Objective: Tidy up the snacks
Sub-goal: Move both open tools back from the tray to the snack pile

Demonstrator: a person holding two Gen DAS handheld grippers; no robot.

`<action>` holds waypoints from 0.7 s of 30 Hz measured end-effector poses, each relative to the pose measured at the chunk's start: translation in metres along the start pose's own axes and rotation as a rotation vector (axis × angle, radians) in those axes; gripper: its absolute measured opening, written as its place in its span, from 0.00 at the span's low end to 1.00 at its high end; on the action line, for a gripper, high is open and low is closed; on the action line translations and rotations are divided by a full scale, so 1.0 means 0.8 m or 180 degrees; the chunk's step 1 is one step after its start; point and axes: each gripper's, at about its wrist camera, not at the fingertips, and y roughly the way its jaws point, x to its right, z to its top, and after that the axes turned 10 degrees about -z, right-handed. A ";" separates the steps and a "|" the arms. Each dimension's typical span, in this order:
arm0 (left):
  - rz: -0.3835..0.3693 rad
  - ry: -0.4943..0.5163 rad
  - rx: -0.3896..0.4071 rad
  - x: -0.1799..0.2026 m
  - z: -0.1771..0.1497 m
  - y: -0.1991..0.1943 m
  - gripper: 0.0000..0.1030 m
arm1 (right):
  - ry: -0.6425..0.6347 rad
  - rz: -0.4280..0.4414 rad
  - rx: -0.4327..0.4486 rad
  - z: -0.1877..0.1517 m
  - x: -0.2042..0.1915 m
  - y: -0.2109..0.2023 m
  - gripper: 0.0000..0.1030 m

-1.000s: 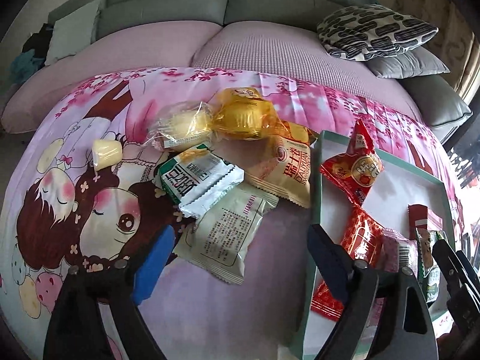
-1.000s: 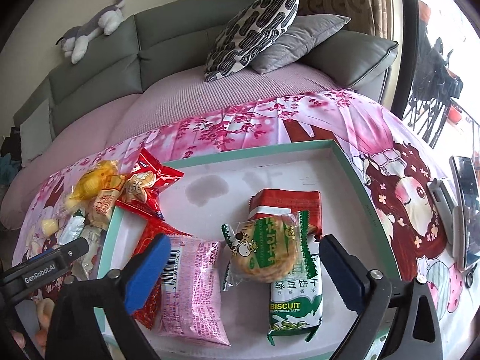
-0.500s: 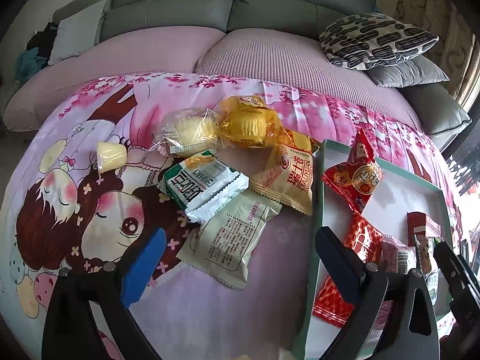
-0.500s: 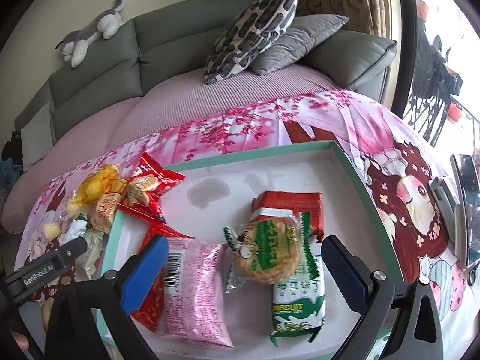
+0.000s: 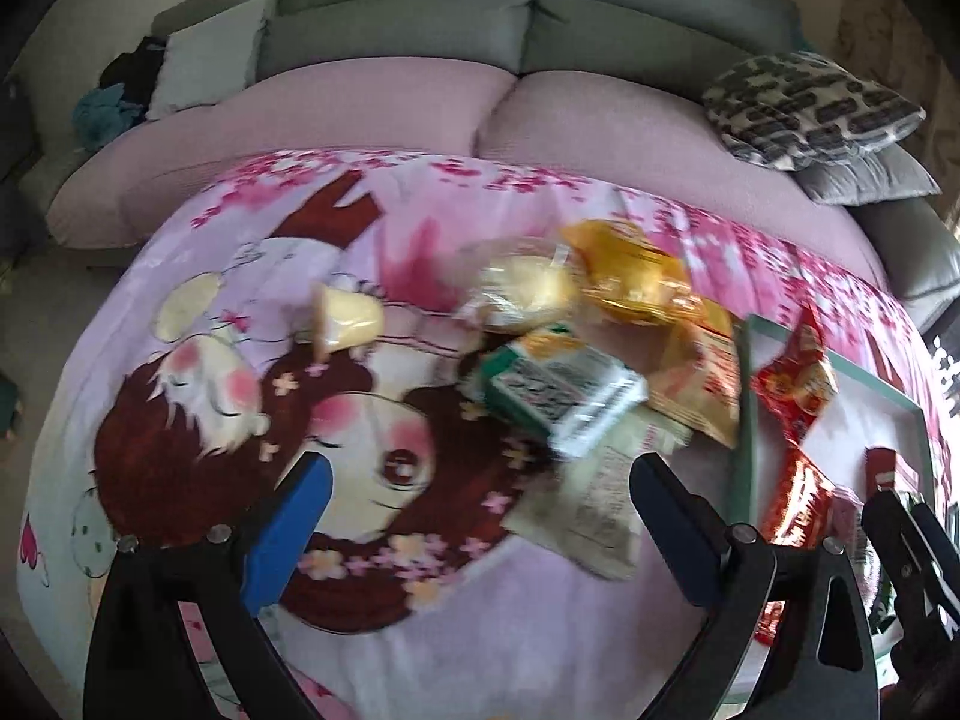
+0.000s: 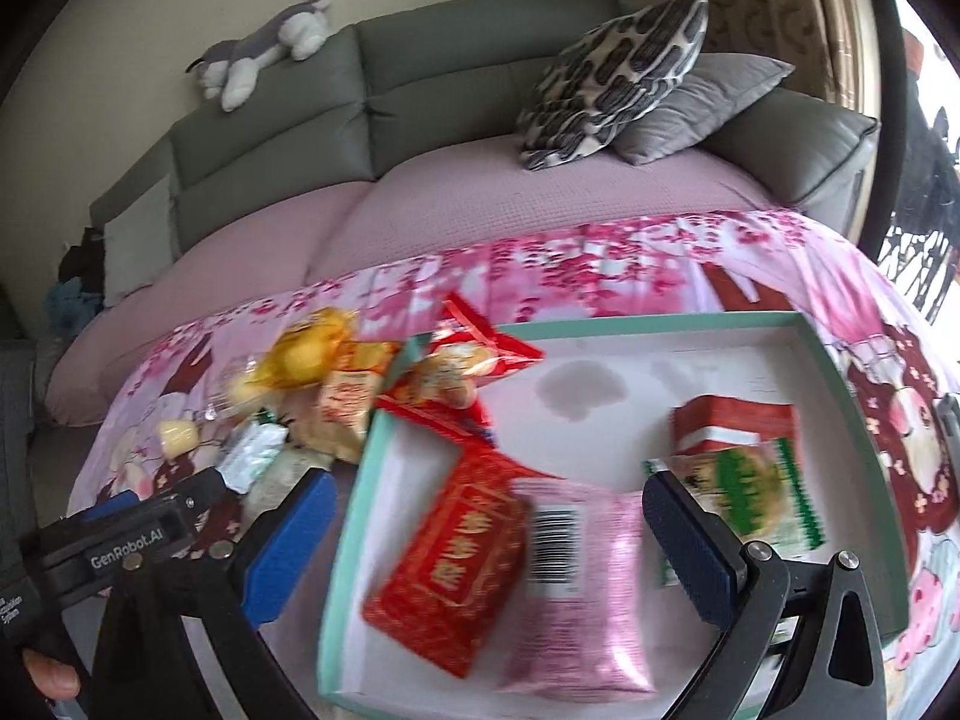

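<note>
Lettering "GenRobot.AI" is read on the black left gripper (image 6: 174, 516) seen in the right wrist view; a barcode is printed on the pink foil packet (image 6: 576, 588). That packet, a red packet with gold characters (image 6: 450, 558), a red box (image 6: 735, 423) and a green-and-white biscuit pack (image 6: 750, 495) lie inside the shallow teal-rimmed white tray (image 6: 354, 510). Five or so packets (image 5: 570, 396) are heaped left of it on the pink cartoon-print cloth (image 5: 240, 420). Both the left gripper (image 5: 477, 516) and the right gripper (image 6: 486, 540) are spread wide, nothing held.
</note>
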 end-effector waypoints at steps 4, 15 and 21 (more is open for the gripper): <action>0.0039 -0.0112 -0.0005 -0.024 0.002 0.000 0.97 | -0.0050 0.0047 -0.0050 -0.004 -0.020 0.006 1.00; 0.0018 -0.0345 0.0021 -0.071 0.007 -0.006 0.97 | -0.0172 0.0174 -0.0109 -0.013 -0.082 0.018 1.00; 0.0046 -0.0540 0.0007 -0.107 0.008 -0.006 0.97 | -0.0289 0.0250 -0.0124 -0.019 -0.118 0.024 1.00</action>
